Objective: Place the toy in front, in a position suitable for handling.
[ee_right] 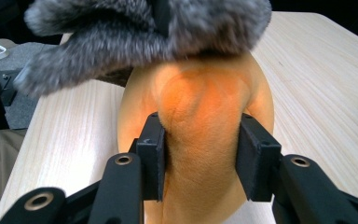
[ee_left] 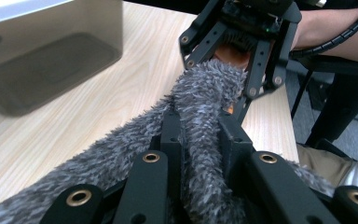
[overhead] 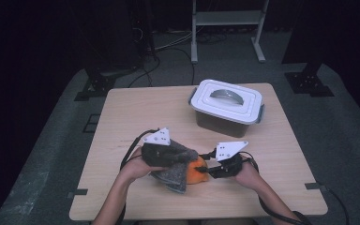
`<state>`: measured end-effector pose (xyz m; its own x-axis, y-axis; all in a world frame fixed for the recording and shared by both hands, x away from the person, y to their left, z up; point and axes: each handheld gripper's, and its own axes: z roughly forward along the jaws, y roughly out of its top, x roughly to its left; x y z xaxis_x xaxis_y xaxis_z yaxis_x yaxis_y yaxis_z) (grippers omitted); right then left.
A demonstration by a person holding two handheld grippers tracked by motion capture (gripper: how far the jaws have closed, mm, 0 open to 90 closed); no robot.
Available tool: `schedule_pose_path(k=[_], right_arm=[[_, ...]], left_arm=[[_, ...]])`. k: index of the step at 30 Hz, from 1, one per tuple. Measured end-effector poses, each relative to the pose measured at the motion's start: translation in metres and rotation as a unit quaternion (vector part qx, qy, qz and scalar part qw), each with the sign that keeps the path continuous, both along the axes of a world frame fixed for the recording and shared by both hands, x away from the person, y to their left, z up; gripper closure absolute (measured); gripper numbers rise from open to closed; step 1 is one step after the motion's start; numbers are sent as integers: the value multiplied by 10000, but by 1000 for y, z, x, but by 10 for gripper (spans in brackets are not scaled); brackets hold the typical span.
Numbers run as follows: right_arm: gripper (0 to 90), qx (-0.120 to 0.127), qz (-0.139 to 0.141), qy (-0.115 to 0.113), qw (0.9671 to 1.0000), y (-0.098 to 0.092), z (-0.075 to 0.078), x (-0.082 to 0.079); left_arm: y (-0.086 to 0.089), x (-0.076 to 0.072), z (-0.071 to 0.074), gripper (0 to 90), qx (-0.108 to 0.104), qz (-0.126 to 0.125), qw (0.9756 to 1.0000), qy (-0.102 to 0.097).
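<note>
From above we see our left gripper (overhead: pixel 180 159) clamped on the grey furry cloth (overhead: pixel 176 171) and our right gripper (overhead: pixel 209 169) gripping the orange bag (overhead: pixel 197 176) near the pale wooden table (overhead: pixel 136 108)'s front edge, while the right gripper view shows both pads pressing the bag's sides, dark floor around.

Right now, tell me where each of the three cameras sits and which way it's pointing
High view: above the person's side, facing forward and down on the table; forearms and both grippers show.
Left gripper view: rides the left gripper, facing the right gripper; its jaws clamp the grey furry cloth.
Right gripper view: rides the right gripper, looking along its jaws pressing the orange soft thing.
Both gripper views share the cloth.
</note>
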<state>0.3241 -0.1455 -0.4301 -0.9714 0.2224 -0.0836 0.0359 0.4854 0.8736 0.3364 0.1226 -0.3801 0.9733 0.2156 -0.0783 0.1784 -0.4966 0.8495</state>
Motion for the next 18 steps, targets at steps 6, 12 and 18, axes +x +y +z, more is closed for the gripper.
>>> schedule_pose_path(k=[6, 12, 18], right_arm=[[574, -10, 51, 67, 10000, -5, -1, 4], [572, 16, 61, 130, 9999, -10, -3, 7], [573, 15, 35, 145, 9999, -17, -2, 7]], left_arm=[[25, 1, -13, 750, -240, 238, 9993, 152], [45, 1, -24, 746, -313, 400, 9982, 325], [55, 3, -34, 743, -259, 565, 9969, 475]])
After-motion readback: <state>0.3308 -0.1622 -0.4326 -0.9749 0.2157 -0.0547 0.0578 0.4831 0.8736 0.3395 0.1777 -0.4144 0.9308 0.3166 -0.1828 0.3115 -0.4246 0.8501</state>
